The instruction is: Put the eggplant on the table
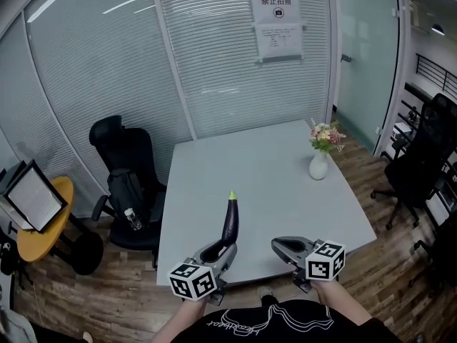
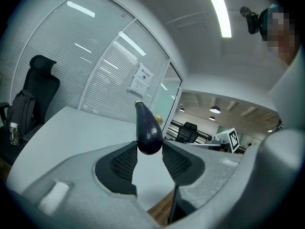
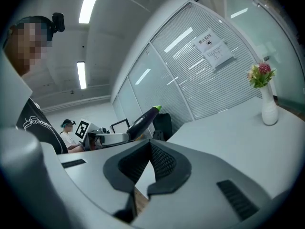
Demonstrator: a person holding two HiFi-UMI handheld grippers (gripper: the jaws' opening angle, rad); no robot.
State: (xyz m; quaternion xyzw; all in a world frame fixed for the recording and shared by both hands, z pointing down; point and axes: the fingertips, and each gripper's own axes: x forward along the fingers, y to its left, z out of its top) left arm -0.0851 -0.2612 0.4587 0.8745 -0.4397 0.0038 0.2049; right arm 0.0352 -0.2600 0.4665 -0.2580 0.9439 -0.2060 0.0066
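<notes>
**Eggplant in the left gripper, above the near table edge**

The left gripper (image 1: 223,247) has its jaws partly apart, and they press on both sides of the thick lower end of the eggplant (image 1: 230,222). The eggplant stands almost upright, with the green tip on top. It is in the air above the near part of the grey table (image 1: 285,191) and does not touch it. I think the hold at the thick end is chosen so that the long body can be laid forward onto the surface. The right gripper (image 1: 284,247) is just beside, with jaws together and nothing between them. It seems only to wait, because one gripper is probably enough for such a thing. The vase of flowers (image 1: 318,164) stands well apart at the far right, so the bare middle of the table looks like a safe place for the eggplant. The placing is not yet done.
</notes>
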